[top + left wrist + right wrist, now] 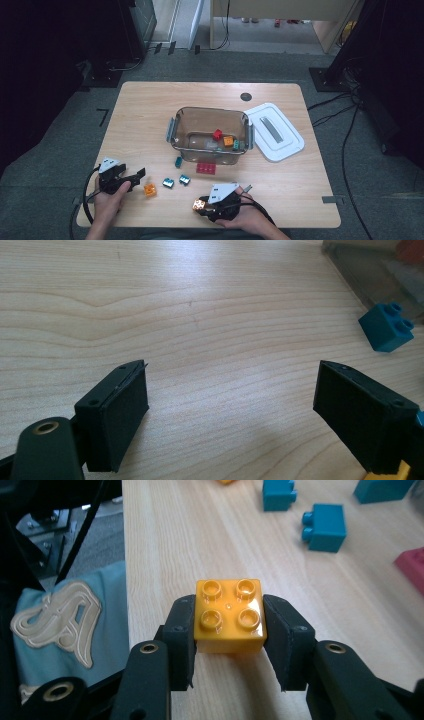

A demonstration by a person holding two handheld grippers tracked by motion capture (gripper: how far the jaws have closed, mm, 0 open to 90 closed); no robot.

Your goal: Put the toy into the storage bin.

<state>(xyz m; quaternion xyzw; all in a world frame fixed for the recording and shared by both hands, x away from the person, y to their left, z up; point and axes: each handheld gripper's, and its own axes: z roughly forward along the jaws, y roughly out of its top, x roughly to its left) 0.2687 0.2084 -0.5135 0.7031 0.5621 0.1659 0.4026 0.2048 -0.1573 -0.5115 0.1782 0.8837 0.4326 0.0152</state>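
My right gripper (200,205) is near the table's front edge, shut on an orange four-stud brick (229,615) (198,205) that sits squarely between its black pads, studs up. My left gripper (136,176) is at the front left, its jaws wide open over bare wood with nothing between them (232,385). A second orange brick (149,189) lies just right of its jaws. A clear plastic bin (176,131) in the middle of the table holds a red brick (217,134), an orange one (228,141) and a teal one (236,145).
Loose on the table in front of the bin lie three teal bricks (178,161) (167,183) (184,179) and a flat red brick (206,168). The white lid (274,131) rests right of the bin. A teal brick (386,326) lies ahead of the left gripper.
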